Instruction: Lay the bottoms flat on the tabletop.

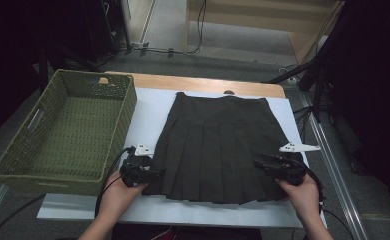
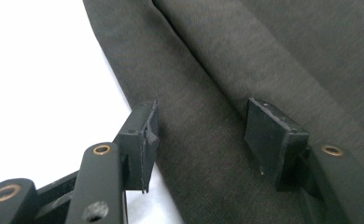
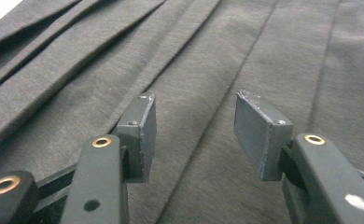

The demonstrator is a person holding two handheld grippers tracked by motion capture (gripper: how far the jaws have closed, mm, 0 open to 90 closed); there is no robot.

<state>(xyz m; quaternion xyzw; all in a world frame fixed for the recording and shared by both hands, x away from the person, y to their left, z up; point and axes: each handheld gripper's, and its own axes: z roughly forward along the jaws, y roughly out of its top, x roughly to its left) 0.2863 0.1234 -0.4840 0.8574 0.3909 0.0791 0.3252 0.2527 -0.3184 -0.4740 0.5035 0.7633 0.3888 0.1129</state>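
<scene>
Near edge: left gripper (image 1: 155,172) and right gripper (image 1: 258,164) sit at the dark pleated skirt (image 1: 218,145), flat on the table's white sheet (image 1: 148,107), jaws half open, gripping nothing. Judged next: pinch both sides, fold; green basket (image 1: 13,165) waits far left.

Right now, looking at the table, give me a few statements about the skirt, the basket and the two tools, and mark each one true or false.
1. The dark pleated skirt lies flat on the white sheet. True.
2. The skirt is inside the green basket. False: it lies beside the basket, which holds nothing.
3. The left tool has open jaws over the skirt's edge. True.
4. The right tool is clamped on fabric. False: its jaws stand apart above the pleats.
5. The basket stands right of the skirt. False: left.
</scene>
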